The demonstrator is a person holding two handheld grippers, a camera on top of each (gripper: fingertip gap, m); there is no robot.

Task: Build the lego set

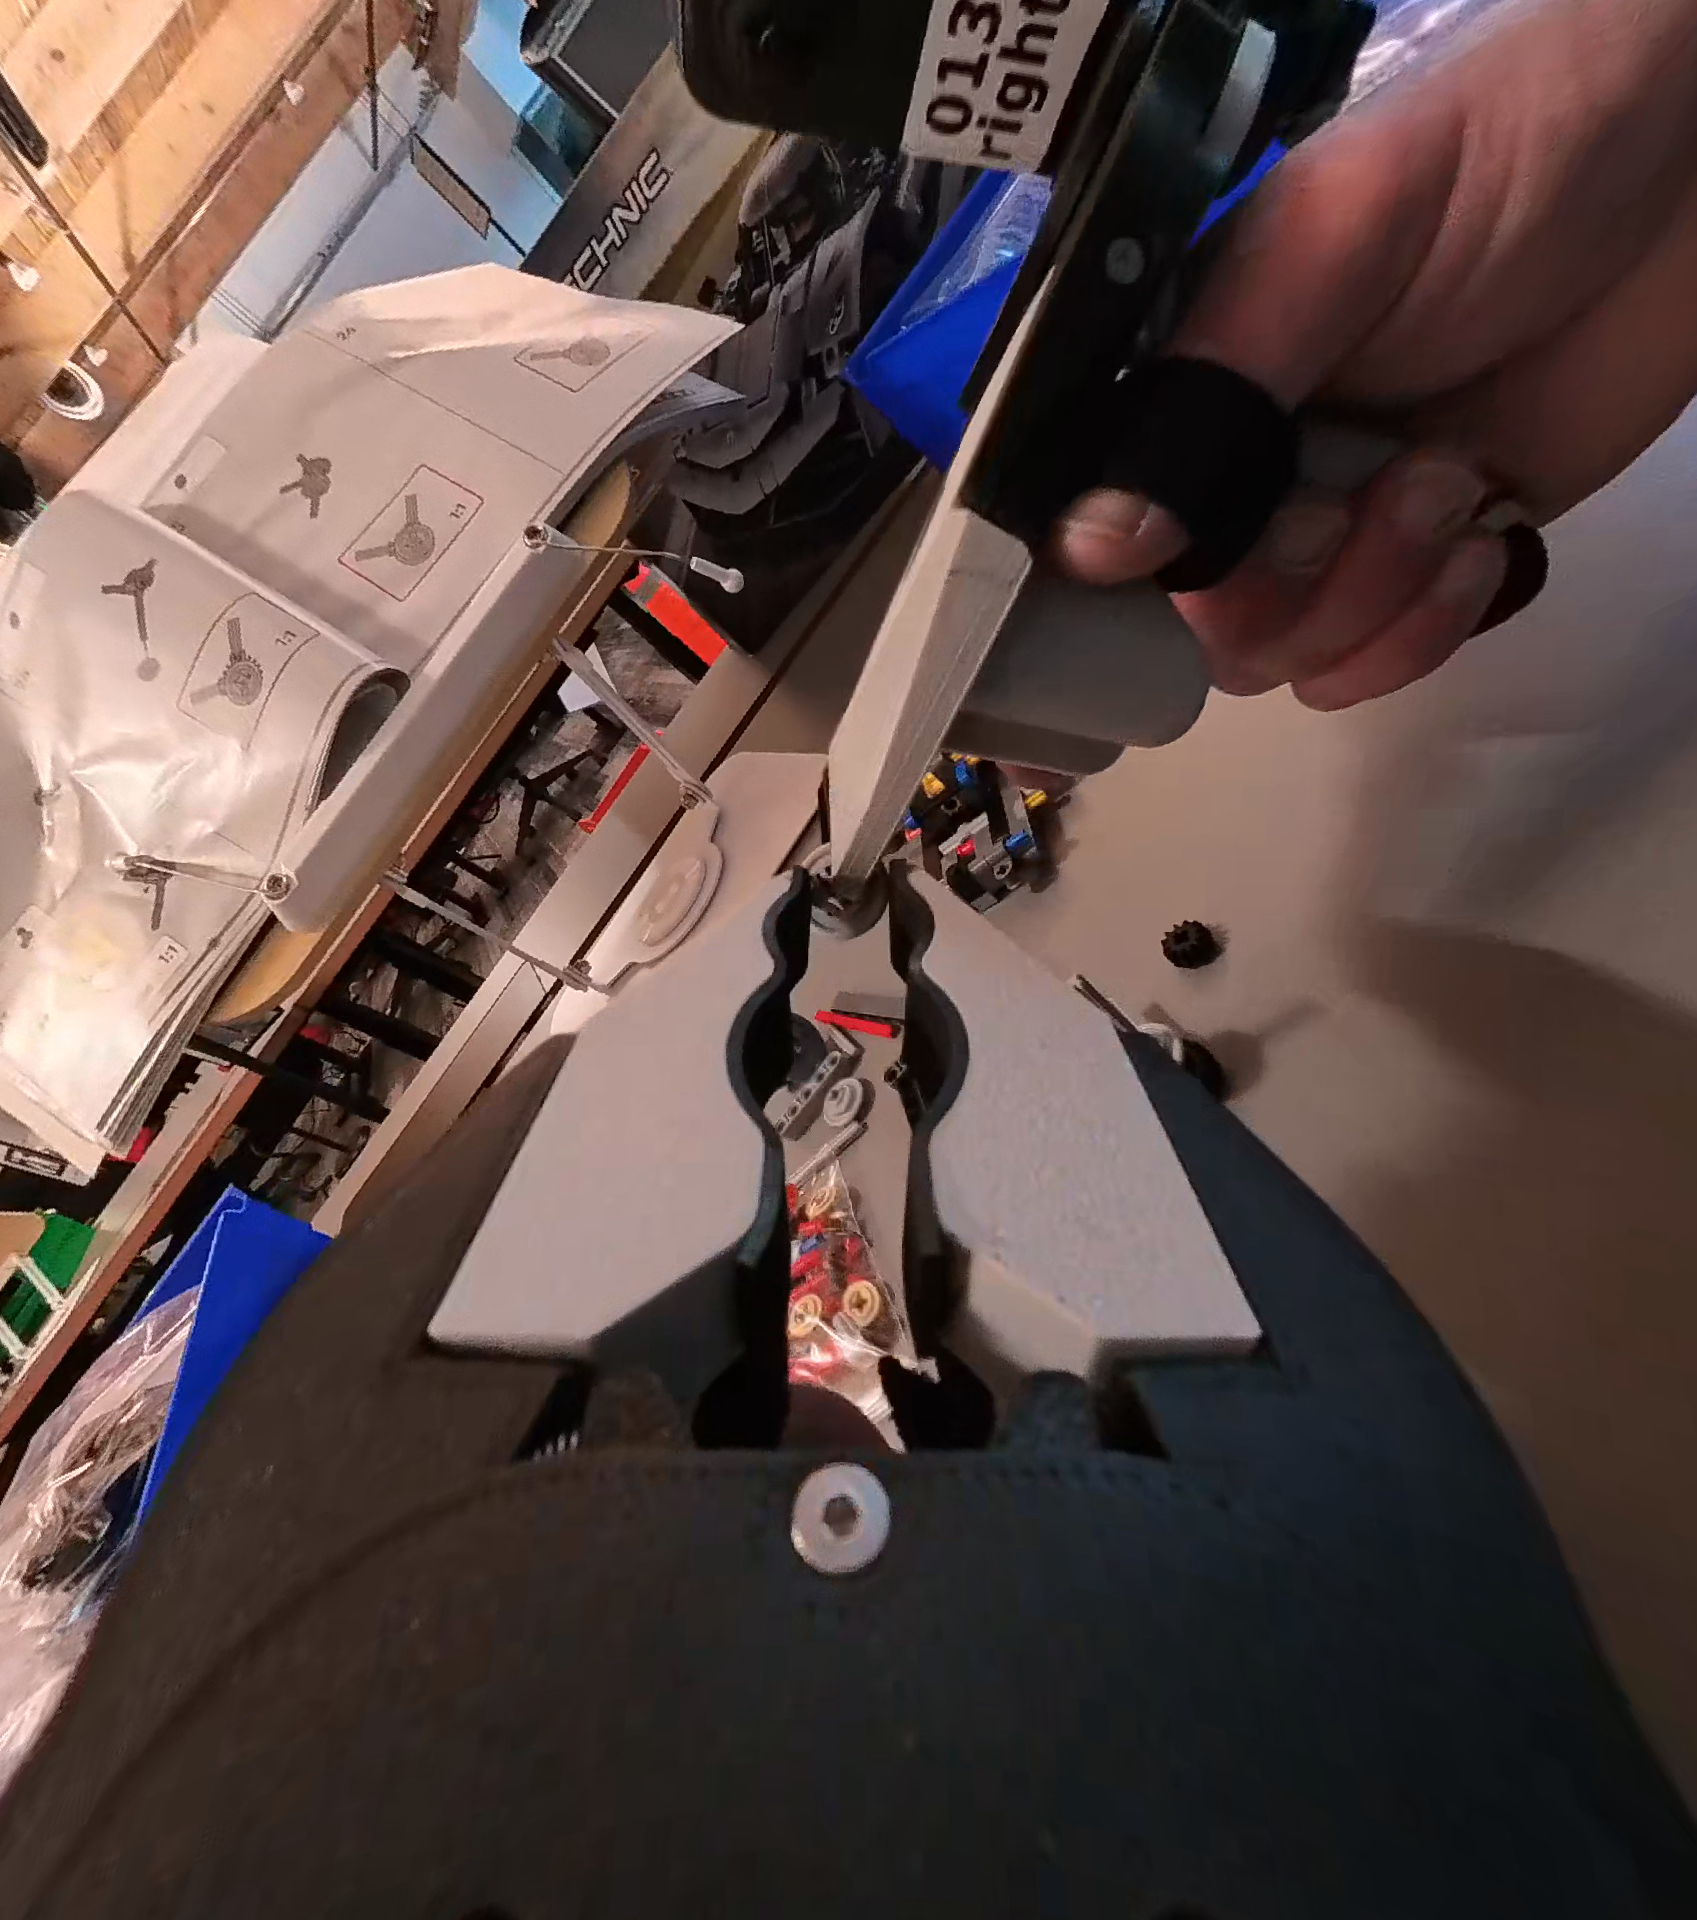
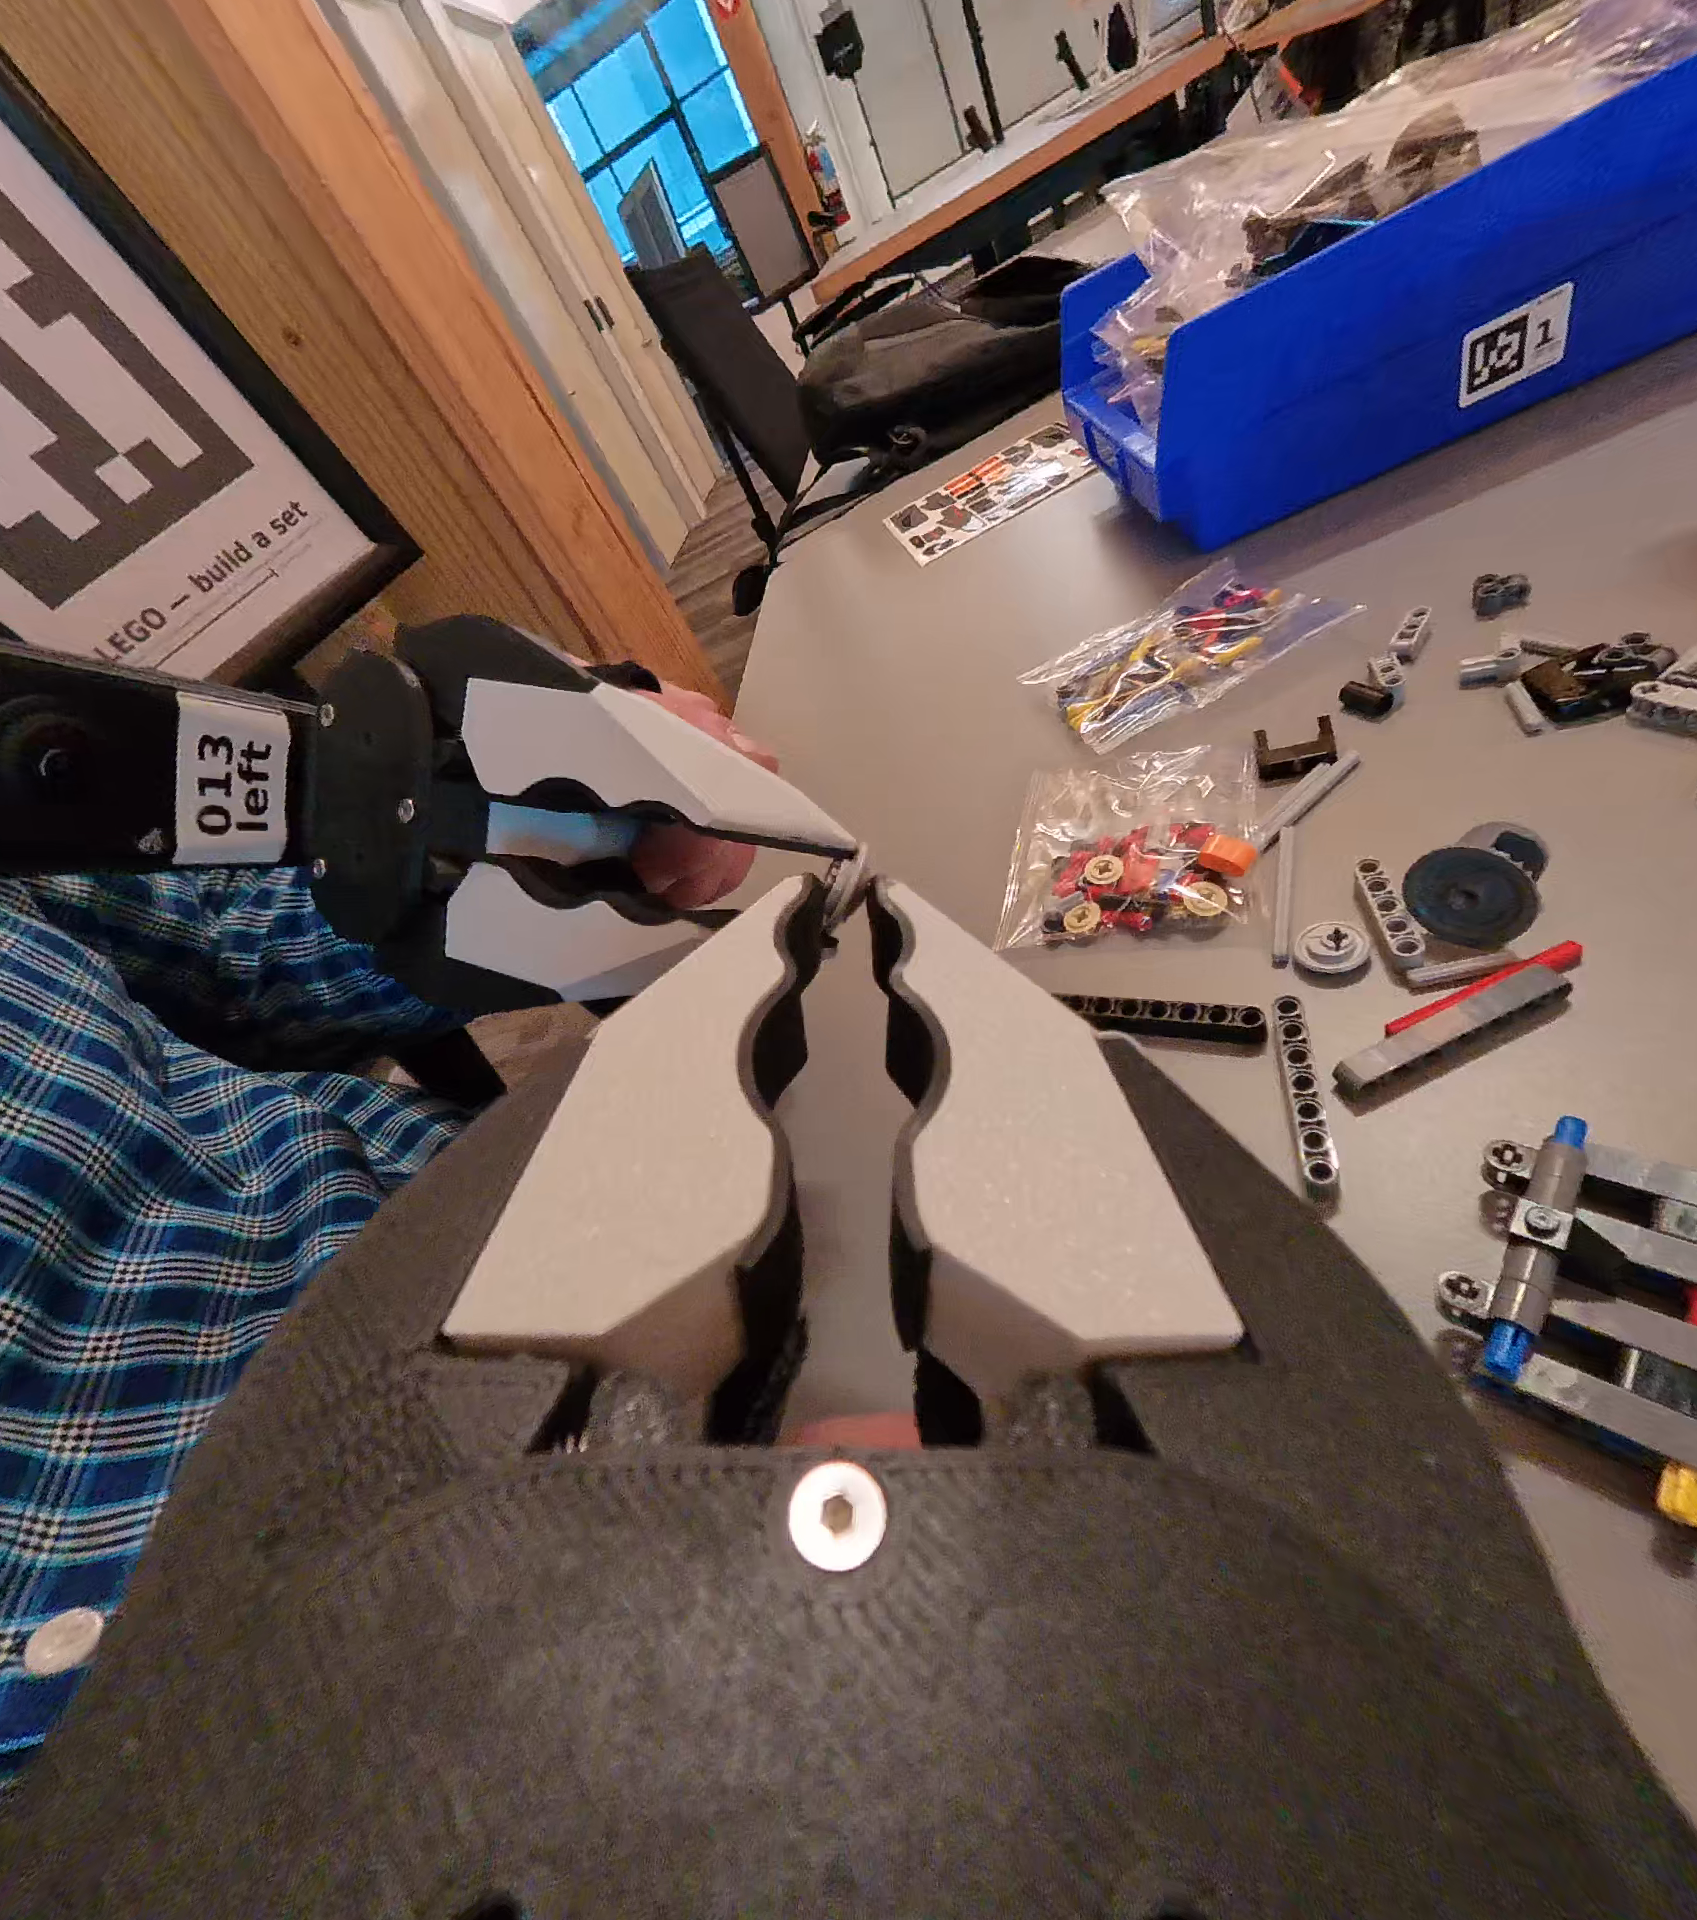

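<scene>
A small grey round part (image 1: 849, 906) is pinched between the tips of my left gripper (image 1: 851, 891). My right gripper (image 1: 863, 871) comes down from above onto the same part. In the right wrist view the part (image 2: 850, 883) sits between the tips of my right gripper (image 2: 844, 896), and my left gripper (image 2: 850, 850) reaches in from the left, shut on it. Both grippers hold it above the grey table (image 2: 927, 675). Whether it is one part or two joined ones is hidden. The partly built grey and black assembly (image 2: 1654, 1320) lies at the right.
A bag of red and tan pieces (image 2: 1135, 862), a second bag (image 2: 1176, 644), loose grey beams (image 2: 1306, 1081), a black round part (image 2: 1472, 883) and a sticker sheet (image 2: 989, 488) lie on the table. A blue bin (image 2: 1446, 312) stands behind. An open instruction booklet (image 1: 304, 571) is at the left. Left and right tips are no more than a few centimetres apart.
</scene>
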